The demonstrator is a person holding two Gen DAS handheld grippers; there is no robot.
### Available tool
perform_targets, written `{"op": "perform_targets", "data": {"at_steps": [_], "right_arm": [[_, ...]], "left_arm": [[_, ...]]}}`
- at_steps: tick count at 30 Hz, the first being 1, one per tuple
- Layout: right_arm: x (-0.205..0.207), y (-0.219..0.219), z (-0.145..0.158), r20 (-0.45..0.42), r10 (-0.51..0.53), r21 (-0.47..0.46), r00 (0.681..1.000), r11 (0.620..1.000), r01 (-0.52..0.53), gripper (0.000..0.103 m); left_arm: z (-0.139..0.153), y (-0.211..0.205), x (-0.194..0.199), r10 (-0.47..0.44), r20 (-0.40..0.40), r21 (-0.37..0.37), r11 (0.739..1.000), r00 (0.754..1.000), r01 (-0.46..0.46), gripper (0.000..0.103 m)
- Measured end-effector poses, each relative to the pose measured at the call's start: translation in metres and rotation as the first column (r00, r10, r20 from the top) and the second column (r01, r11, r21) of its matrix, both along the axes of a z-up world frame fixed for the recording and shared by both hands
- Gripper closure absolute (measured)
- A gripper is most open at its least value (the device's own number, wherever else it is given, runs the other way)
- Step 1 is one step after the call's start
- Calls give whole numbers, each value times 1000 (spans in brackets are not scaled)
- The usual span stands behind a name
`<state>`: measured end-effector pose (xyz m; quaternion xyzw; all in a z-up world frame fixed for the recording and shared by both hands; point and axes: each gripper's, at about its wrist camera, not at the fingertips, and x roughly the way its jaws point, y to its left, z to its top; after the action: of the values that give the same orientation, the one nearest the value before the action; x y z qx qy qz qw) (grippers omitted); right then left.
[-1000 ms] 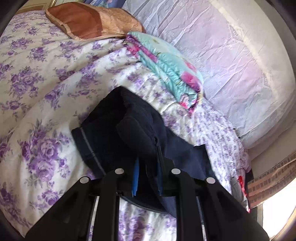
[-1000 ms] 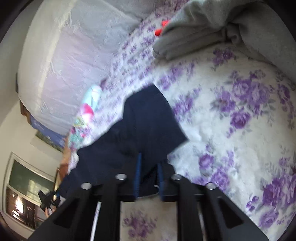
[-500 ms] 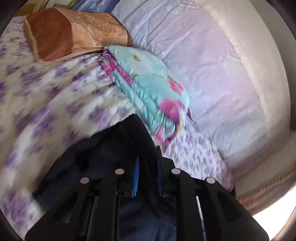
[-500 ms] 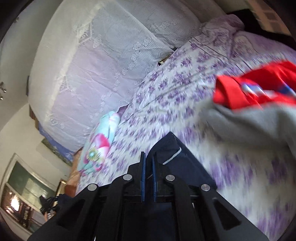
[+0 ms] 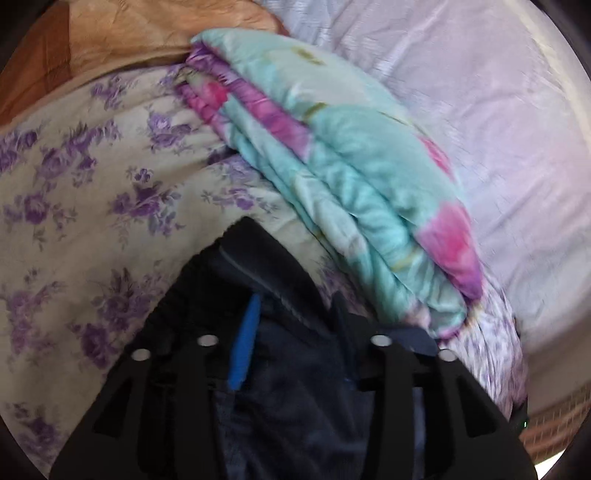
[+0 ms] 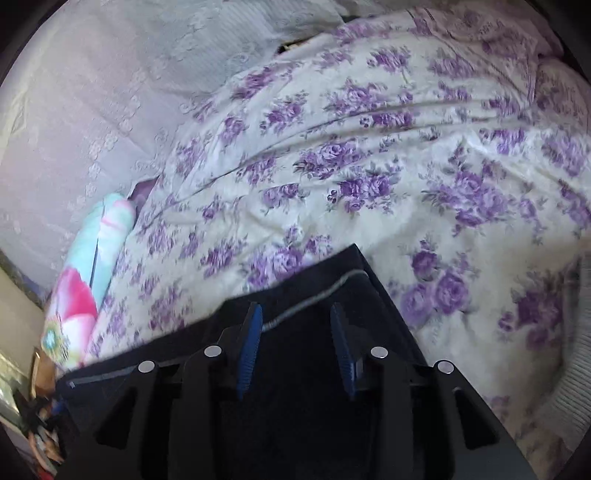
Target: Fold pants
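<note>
Two grippers, both with their jaws parted over the same dark navy pants point(image 6: 303, 295), which lie on the purple-flowered bedspread point(image 6: 369, 155).

Right gripper point(image 6: 297, 350): jaws have just been opening and now stand apart at a moderate gap. You can see both blue pads point(image 6: 249, 350) clear of each other, with the pants cloth lying flat below and between them. Nothing is pinched; the fabric looks let go. A thin pale seam line runs across the pants right past the tips, and the cloth's corner sticks out ahead onto the flowers.

Left gripper point(image 5: 295, 343): same story, jaws have just been opening. The left blue pad shows plainly; the right one is dark and mostly lost against the fabric. A bunched fold of the pants point(image 5: 266, 266) humps up between and ahead of the fingers, but the pads aren't pressing it together, so I'd call it released.

Around it: a folded teal-and-pink quilt point(image 5: 351, 177) sits just beside the pants' far edge, a tan pillow point(image 5: 129, 33) behind that, and a pale lavender sheet point(image 5: 480, 110) off to the side. No containers anywhere. Picture's a bit smeared.
</note>
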<state>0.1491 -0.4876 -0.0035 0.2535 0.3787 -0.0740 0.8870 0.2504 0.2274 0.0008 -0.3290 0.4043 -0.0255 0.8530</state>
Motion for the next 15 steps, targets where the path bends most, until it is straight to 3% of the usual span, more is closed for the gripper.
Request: {"op": "perform_targets", "data": {"at_steps": [3, 4, 5, 6, 7, 8, 9, 11, 12, 15], "right_arm": [[-35, 8, 18, 36, 19, -56, 999, 998, -17, 54], [-44, 11, 23, 45, 38, -57, 998, 998, -36, 40], [-54, 20, 23, 33, 68, -72, 997, 995, -65, 28], [-55, 26, 18, -6, 88, -95, 996, 992, -88, 24], [-53, 36, 8, -83, 113, -133, 990, 983, -123, 23], [-51, 42, -3, -143, 126, -167, 982, 974, -150, 22], [-50, 54, -8, -166, 141, -260, 976, 949, -181, 22], [-51, 71, -5, -189, 144, -381, 971, 901, -208, 23], [-57, 78, 3, -190, 144, -400, 971, 892, -211, 23], [-96, 91, 43, -78, 228, -340, 971, 909, -240, 23]], "left_arm": [[20, 10, -30, 23, 41, 4, 1000, 999, -23, 32], [25, 13, -39, 10, 61, 1, 1000, 998, -10, 31], [32, 16, -51, -14, 78, 5, 1000, 997, 14, 26], [34, 16, -58, -26, 71, 24, 999, 997, 24, 19], [34, 16, -64, -29, 55, 58, 998, 998, 26, 18], [30, 16, -71, -16, 13, 125, 992, 1000, 14, 18], [24, 17, -71, -8, -30, 170, 985, 1000, 13, 18], [-1, 21, -74, 16, -181, 264, 964, 983, 33, 19], [-6, 27, -79, 30, -199, 256, 966, 980, 23, 20], [-11, 50, -114, 29, -166, 118, 993, 986, -9, 20]]}}
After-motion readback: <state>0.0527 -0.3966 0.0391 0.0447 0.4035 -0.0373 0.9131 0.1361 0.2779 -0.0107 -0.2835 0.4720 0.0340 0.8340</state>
